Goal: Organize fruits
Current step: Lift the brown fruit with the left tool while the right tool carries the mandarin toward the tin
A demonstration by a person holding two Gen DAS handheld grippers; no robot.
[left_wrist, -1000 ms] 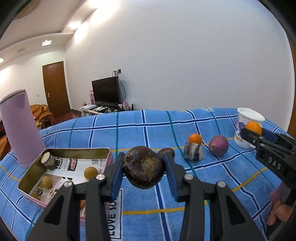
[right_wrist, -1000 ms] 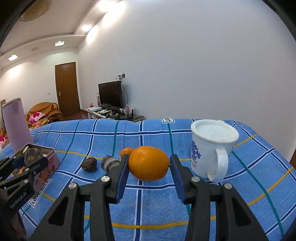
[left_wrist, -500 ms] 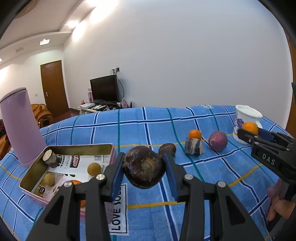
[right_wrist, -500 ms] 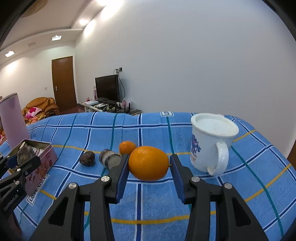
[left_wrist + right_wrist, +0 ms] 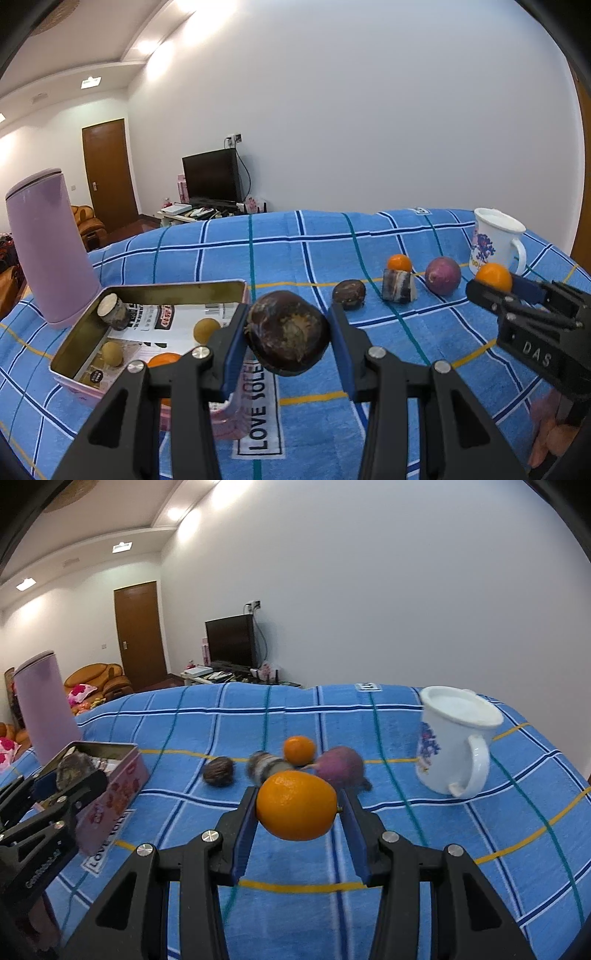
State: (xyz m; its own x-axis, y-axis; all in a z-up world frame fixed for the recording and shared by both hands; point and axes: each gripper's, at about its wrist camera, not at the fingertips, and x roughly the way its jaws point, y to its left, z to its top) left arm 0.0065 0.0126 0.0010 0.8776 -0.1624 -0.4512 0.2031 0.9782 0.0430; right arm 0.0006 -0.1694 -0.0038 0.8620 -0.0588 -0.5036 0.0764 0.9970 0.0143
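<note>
Left claw (image 5: 288,332) clamped on a dark brown wrinkled fruit (image 5: 287,331), blue pads pressing both sides, held in the air just at the near right corner of the open tin (image 5: 162,290). Tin sits on the blue checked bedspread (image 5: 295,251), pink outside, gold inside; in it a printed paper lining, two small tan round fruits (image 5: 207,328), a short cut stub (image 5: 114,312) in the far left corner, and an orange fruit (image 5: 164,358) partly hidden behind the left claw's arm. Tall lilac container (image 5: 50,247) upright just behind the tin's left end. Right claw (image 5: 297,805) clamped on an orange (image 5: 297,805), pads on both ends, held above the bedspread in front of the loose fruit row. In the left wrist view the right claw comes in from the right edge with the orange at its tip, near the mug. Row on the bedspread, left to right in the right wrist view: dark brown fruit (image 5: 218,771), a short striped cut piece (image 5: 264,765), a small orange (image 5: 299,749) just behind it, a purple round fruit (image 5: 340,766); that view is somewhat blurred. White mug (image 5: 456,742) with blue print stands upright to the right of the row, handle toward the camera. A bit of the person's hand (image 5: 550,435) shows under the right claw at the lower right. TV (image 5: 212,175) and brown door (image 5: 109,173) in the background.
</note>
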